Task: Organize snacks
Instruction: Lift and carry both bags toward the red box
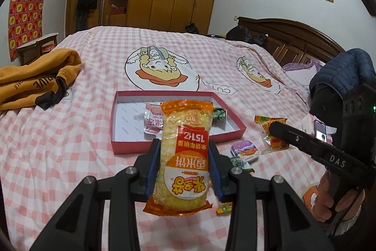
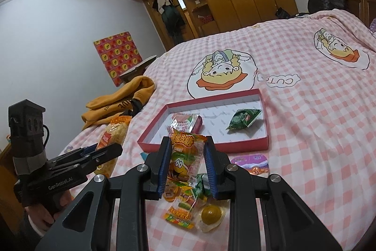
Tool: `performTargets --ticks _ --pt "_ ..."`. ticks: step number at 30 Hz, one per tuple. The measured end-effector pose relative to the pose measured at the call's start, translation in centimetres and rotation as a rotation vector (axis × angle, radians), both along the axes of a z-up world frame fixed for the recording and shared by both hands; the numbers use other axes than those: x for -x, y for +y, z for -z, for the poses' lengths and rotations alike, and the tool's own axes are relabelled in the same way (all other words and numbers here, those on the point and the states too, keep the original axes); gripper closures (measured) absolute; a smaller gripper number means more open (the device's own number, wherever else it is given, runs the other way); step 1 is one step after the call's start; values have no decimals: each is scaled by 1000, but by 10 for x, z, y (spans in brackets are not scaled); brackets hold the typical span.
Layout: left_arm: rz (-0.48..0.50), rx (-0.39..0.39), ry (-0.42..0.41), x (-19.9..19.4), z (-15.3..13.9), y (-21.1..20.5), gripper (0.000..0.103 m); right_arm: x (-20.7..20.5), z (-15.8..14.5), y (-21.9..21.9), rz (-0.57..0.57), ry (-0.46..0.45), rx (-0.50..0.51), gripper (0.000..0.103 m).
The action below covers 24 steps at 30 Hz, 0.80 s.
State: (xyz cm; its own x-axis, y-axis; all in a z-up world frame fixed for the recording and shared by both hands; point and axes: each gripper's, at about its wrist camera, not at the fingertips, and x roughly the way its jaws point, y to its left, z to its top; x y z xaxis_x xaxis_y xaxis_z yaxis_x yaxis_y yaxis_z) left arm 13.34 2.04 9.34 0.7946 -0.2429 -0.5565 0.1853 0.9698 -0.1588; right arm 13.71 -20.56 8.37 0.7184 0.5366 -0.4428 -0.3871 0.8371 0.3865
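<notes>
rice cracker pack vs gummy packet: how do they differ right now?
The rice cracker pack is thick and bulky, showing pale yellow crackers; the gummy packet is thin and flat with a cartoon burger print. The rice cracker pack is clamped in the left gripper; the gummy packet sits between the fingers of the right gripper, which look closed on it. Both have orange wrappers, and neither is in the red box yet.

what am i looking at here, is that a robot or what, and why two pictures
No robot: a person holds a two-finger gripper in each hand, with a camera on each looking along its fingers. The left view shows the left gripper clamped on a rice cracker packet. The right view shows the right gripper around a gummy candy packet. Ahead on the pink checked bed lies a shallow red box holding a green packet and a red-and-white packet. More snacks lie loose nearby.
</notes>
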Motion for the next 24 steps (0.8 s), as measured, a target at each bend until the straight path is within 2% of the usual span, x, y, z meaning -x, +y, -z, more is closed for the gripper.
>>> performTargets --ticks 24 --pt "3 -25 0 -49 14 0 63 -52 9 -3 11 3 12 74"
